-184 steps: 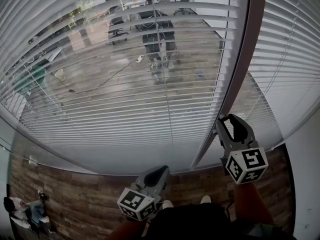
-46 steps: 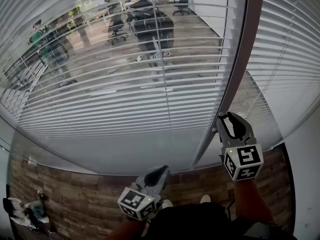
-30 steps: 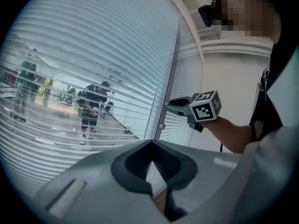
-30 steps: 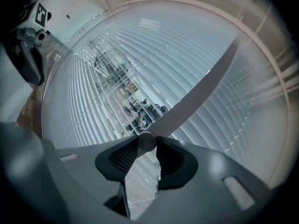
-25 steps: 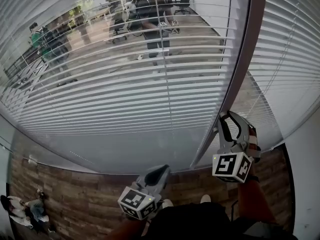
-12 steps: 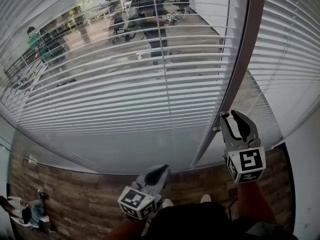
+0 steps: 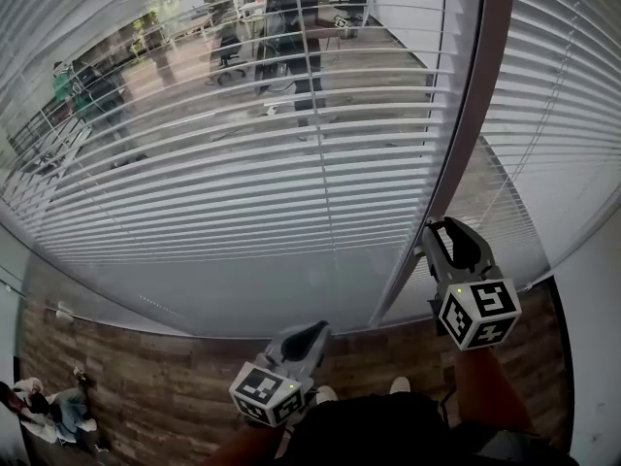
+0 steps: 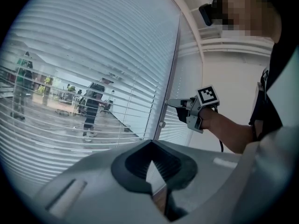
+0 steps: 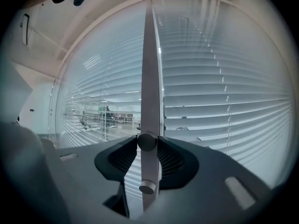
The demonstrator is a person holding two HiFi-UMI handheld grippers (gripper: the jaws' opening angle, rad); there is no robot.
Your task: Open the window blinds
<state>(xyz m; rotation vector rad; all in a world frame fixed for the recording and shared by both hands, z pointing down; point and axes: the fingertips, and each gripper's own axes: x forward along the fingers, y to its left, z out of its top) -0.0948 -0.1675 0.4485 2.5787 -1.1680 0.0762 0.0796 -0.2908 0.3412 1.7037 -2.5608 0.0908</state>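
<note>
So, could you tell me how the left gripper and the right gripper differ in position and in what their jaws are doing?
The left gripper hangs low, clear of the window; the right gripper is up at the window frame. The left gripper's jaws are together on nothing; the right gripper's jaws close on a round knob on that frame. Both are grey and carry a marker cube.

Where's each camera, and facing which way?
Head view: on the person's head, facing steeply down at white slatted blinds; shows left claw, right claw.
Left gripper view: on shut left claw, facing blinds and the right forearm.
Right gripper view: on right claw, facing grey window frame; jaws grip its round grey knob.
Shared: all show blinds; head and left views, the right claw.
</note>
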